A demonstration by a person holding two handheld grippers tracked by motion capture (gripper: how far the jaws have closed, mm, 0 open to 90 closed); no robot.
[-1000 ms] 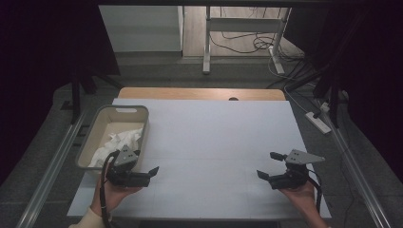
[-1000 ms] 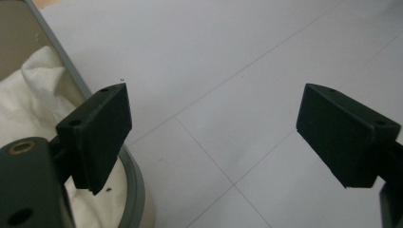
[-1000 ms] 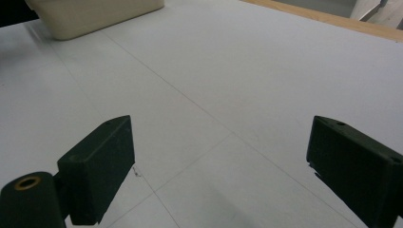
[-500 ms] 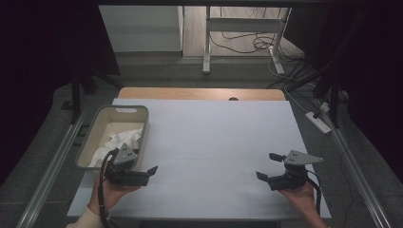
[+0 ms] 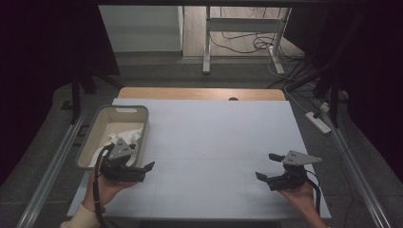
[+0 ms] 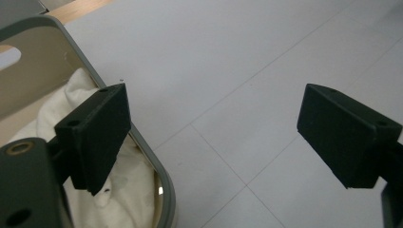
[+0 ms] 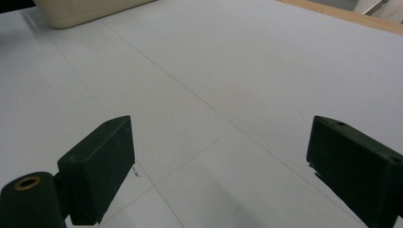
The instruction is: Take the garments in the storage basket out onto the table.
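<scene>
High view: left tool gapes wide and empty beside the basket holding the white cloth; right tool, equally open, idles over the desk. Snagging the rim could tip it

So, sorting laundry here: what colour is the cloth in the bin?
White cloth, clearest in the left gripper view.

Crumpled white cloth, soft and bunched, heaped inside shallow beige plastic bin with rounded corners. Fills near part of bin, folds rising toward rim. Bin upright at left edge of table, handle slot in far wall. Cloth pressed against inner wall.
</scene>
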